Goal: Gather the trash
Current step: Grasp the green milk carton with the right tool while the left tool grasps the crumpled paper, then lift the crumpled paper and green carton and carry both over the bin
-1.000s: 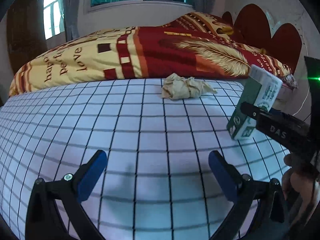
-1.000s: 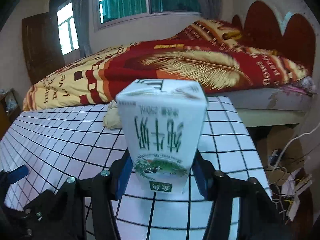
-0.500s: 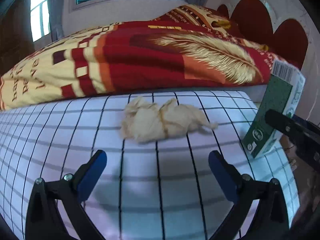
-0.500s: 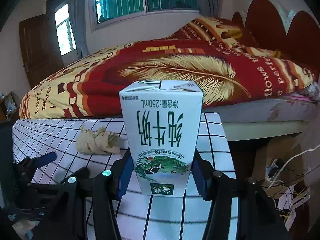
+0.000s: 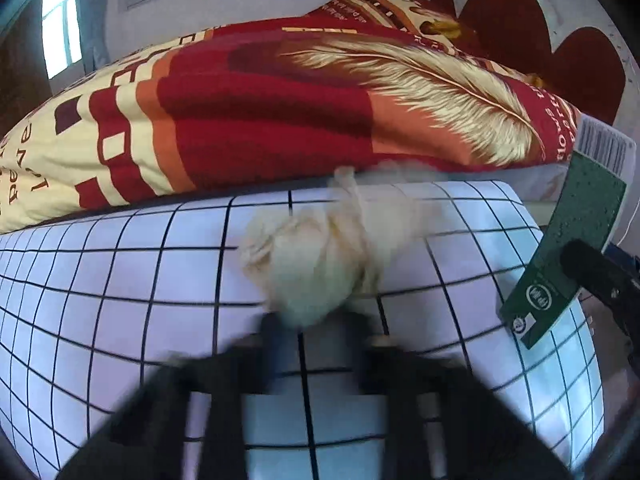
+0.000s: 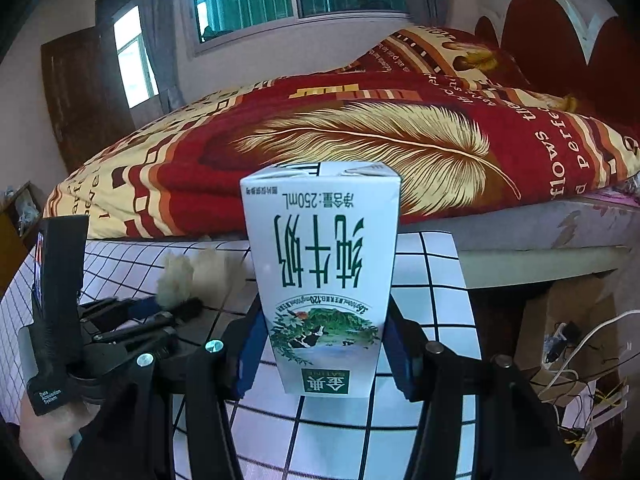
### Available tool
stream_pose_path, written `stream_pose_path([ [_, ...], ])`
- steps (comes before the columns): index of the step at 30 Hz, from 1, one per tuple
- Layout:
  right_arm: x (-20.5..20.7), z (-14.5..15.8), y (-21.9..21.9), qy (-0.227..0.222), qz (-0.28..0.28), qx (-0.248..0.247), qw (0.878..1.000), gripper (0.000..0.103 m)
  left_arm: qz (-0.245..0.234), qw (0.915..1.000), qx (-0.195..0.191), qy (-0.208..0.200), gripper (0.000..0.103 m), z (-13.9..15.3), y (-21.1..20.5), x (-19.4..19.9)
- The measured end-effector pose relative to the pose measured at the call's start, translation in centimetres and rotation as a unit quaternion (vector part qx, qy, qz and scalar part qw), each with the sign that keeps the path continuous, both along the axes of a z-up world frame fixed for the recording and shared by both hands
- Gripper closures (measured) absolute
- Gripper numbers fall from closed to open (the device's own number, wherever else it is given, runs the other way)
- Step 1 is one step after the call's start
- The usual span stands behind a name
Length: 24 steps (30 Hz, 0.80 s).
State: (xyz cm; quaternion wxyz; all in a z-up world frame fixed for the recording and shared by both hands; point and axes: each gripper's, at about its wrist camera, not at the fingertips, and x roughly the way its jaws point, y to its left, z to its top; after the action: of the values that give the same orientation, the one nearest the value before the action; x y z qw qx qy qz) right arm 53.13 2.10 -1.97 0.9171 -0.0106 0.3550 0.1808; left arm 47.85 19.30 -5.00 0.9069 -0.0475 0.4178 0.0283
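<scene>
A crumpled beige paper wad [image 5: 320, 264] lies on the white black-grid tablecloth [image 5: 120, 280], near its far edge. My left gripper [image 5: 316, 332], blurred, has its jaws closed on the wad's near side. In the right wrist view the same gripper [image 6: 176, 312] pinches the wad [image 6: 200, 276]. My right gripper [image 6: 324, 344] is shut on a white and green milk carton [image 6: 320, 260], held upside down above the table's right part. The left wrist view has this carton [image 5: 568, 248] at the right edge, with one right finger [image 5: 600, 276] on it.
A bed with a red and yellow feather-print quilt [image 5: 280, 100] runs right behind the table. A dark red headboard [image 6: 560, 28] stands at the right. Cables and a cardboard box [image 6: 576, 320] lie on the floor past the table's right edge. A hand [image 6: 44, 440] holds the left gripper.
My left gripper moved forward to the paper wad and its wide-open jaws closed on it. The right gripper drifted right with the carton, grip unchanged.
</scene>
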Motion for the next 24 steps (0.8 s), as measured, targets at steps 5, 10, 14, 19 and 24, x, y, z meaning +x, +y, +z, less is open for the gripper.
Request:
stream_pose_path([
  [5,-1.4,0.7,-0.2,-0.009,0.001,-0.001,1.0,0.047,-0.008,0.9998,0.006,-0.017,0.092,1.1,0.0,-2.9],
  [10,-2.3,1.6,-0.4,-0.013,0.002,0.007,1.0,0.047,-0.046,0.9977,0.034,-0.037,0.093,2.5,-1.1,-4.6],
  [14,-3.5,1.8,0.0,-0.007,0.015,0.004,1.0,0.047,-0.037,0.9984,0.006,-0.042,0.094,3.4,-1.0,-5.9],
  [19,-6.5,2.5,0.1,0.0,0.027,0.001,1.0,0.047,-0.021,0.9987,0.007,-0.047,0.095,3.9,-0.9,-9.5],
  [24,-11.0,4.1,-0.5,0.004,0.033,0.005,0.999,0.047,-0.013,0.998,0.014,-0.059,0.095,5.4,-1.0,-14.5],
])
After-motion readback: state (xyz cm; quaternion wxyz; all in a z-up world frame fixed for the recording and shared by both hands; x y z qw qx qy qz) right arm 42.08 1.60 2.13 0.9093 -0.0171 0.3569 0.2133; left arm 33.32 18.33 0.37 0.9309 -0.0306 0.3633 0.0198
